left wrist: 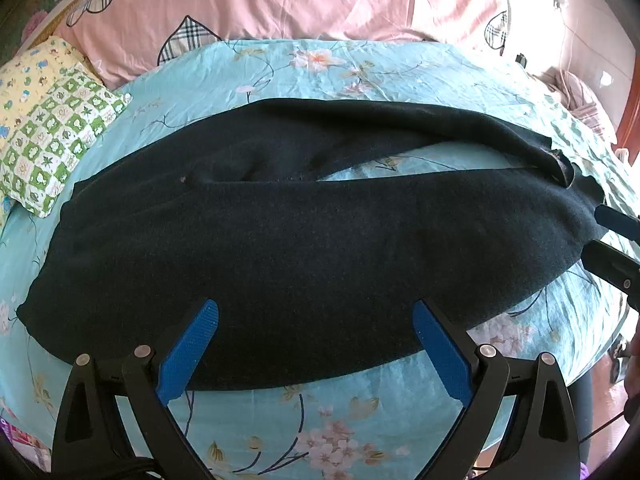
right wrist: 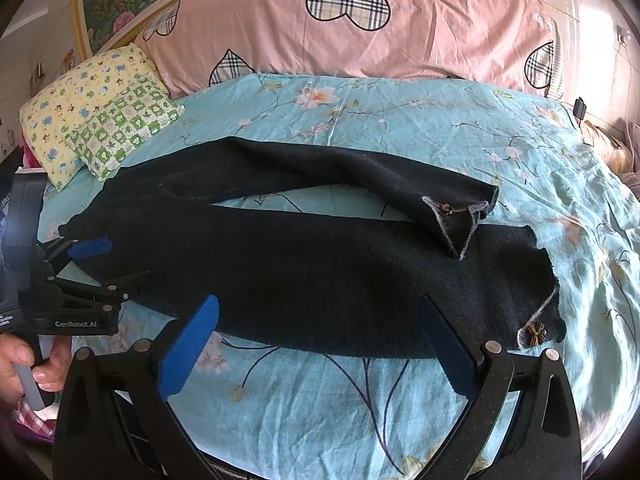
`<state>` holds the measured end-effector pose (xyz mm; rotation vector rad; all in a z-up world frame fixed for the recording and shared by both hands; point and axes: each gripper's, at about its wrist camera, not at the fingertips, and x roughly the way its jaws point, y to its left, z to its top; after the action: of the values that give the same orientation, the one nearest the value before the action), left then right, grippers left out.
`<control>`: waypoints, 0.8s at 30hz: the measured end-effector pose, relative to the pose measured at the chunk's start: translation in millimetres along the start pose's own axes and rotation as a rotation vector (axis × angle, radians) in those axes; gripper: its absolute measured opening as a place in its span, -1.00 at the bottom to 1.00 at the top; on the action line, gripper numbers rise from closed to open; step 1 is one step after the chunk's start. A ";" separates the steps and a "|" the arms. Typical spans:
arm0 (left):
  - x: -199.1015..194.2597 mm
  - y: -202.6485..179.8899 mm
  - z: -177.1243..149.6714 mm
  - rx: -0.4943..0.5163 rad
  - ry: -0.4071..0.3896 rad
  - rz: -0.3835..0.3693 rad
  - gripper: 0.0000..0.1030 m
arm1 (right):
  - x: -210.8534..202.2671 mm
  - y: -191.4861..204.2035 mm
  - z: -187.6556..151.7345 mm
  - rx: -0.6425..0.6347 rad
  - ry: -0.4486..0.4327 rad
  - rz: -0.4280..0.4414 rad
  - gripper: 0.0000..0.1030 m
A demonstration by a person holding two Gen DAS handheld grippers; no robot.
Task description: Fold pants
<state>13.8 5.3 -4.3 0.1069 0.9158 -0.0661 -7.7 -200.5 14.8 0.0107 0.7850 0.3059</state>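
Observation:
Dark navy pants (left wrist: 304, 240) lie flat across the turquoise floral bed sheet (left wrist: 320, 412), waist to the left, two legs to the right with a gap of sheet between them. They also show in the right wrist view (right wrist: 320, 276), where the far leg's cuff is turned over and both cuffs carry a small bow. My left gripper (left wrist: 316, 316) is open and empty, its blue pads over the near edge of the pants by the waist. My right gripper (right wrist: 318, 312) is open and empty over the near leg. The left gripper also shows in the right wrist view (right wrist: 108, 264), the right gripper at the left wrist view's edge (left wrist: 600, 232).
A long pink pillow with plaid hearts (right wrist: 360, 28) runs along the headboard. A yellow patterned pillow (right wrist: 76, 104) and a green checkered pillow (right wrist: 124, 128) lie at the far left of the bed. Crumpled fabric sits off the bed's right side (left wrist: 584, 100).

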 end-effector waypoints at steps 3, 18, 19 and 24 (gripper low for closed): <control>-0.8 0.0 0.3 -0.002 -0.003 0.000 0.91 | 1.1 2.1 0.1 -0.002 0.001 0.000 0.94; -1.7 -3.8 4.3 0.005 -0.009 -0.019 0.91 | 2.4 0.9 3.7 0.006 -0.001 0.006 0.94; -1.7 -4.2 4.7 0.009 -0.010 -0.022 0.91 | 2.2 0.6 3.9 0.007 -0.002 0.007 0.94; -1.9 -3.5 7.2 0.024 -0.019 -0.032 0.91 | 3.2 -1.5 5.2 0.009 -0.001 0.010 0.94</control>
<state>17.9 0.9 1.3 0.1135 0.8977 -0.1076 -1.6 -200.5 16.0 0.0228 0.7850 0.3116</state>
